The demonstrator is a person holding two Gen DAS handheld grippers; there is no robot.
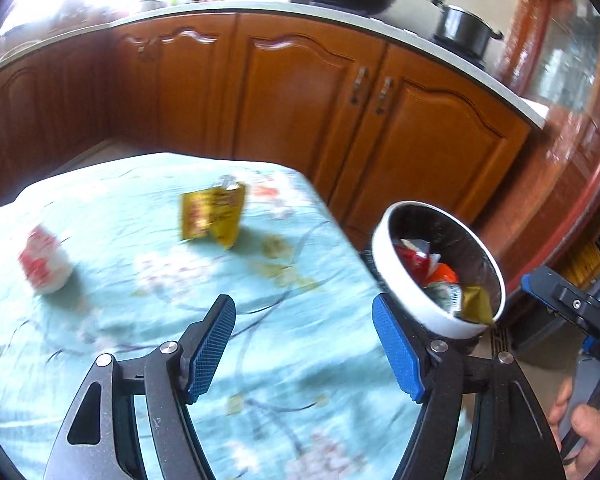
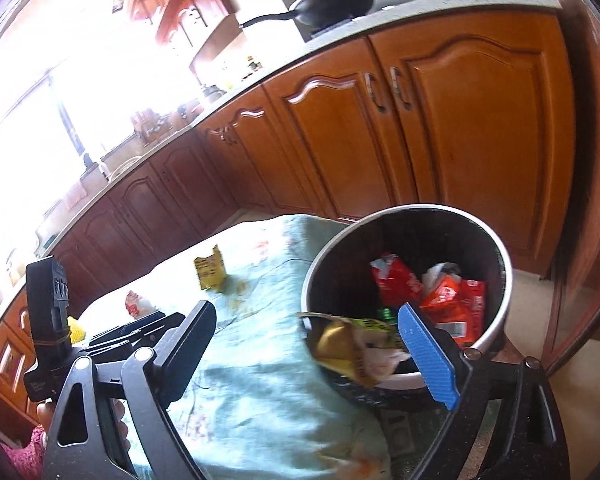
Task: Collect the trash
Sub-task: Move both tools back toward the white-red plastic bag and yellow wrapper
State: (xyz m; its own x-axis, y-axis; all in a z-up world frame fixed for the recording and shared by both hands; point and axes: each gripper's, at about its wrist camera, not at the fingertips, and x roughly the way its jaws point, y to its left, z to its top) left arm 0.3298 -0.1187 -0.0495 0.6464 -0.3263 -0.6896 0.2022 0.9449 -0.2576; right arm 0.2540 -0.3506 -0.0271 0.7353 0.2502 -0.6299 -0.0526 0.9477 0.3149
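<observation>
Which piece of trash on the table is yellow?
The yellow wrapper, lying farther back on the table. The other piece, nearer the left edge, is red and white.

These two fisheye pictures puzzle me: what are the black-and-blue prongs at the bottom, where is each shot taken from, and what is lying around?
Each picture comes from a camera on a hand-held claw, looking along its two fingers. A person holds one in each hand; no robot is present. In the left view, the left claw is open and empty over a table with a floral cloth. On it lie a yellow wrapper and a red-and-white wrapper. Beside the table stands a bin holding trash. In the right view, the right claw is open; a yellow packet hangs over the bin's rim.
</observation>
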